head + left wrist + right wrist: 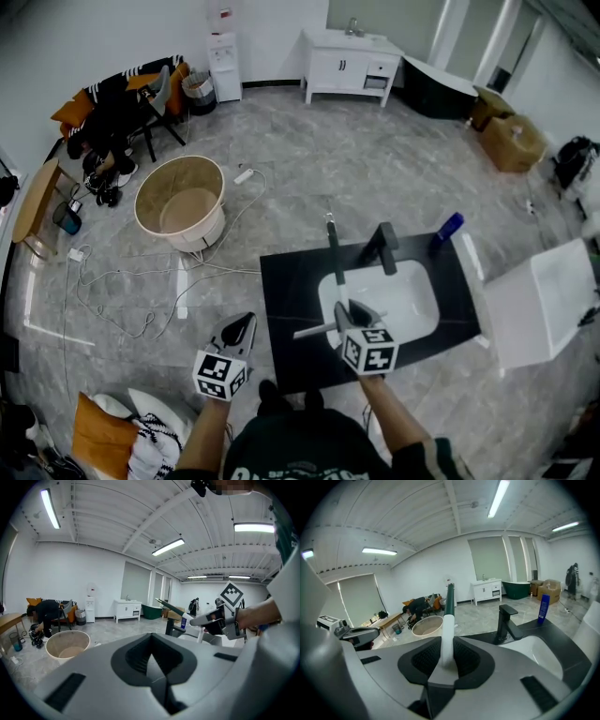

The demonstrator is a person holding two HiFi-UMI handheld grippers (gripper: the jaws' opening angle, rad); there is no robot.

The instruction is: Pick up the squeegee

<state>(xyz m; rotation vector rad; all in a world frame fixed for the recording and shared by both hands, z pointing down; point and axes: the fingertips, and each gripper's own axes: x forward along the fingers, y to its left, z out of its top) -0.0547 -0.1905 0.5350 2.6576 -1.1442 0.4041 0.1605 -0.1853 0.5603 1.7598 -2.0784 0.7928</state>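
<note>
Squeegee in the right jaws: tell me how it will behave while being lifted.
The squeegee is probably stiff: its straight shaft juts from the right gripper without sagging. Likely light, since one pair of jaws carries it. Held near one end, the long shaft may swing or twist in the jaws, so move slowly.

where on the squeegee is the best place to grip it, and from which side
Grip the squeegee low on its white handle, by the grey neck, where the right claw is shut on it. The shaft is slim and straight, so jaws likely close best across it from the neck end, dark green tip pointing ahead.
</note>
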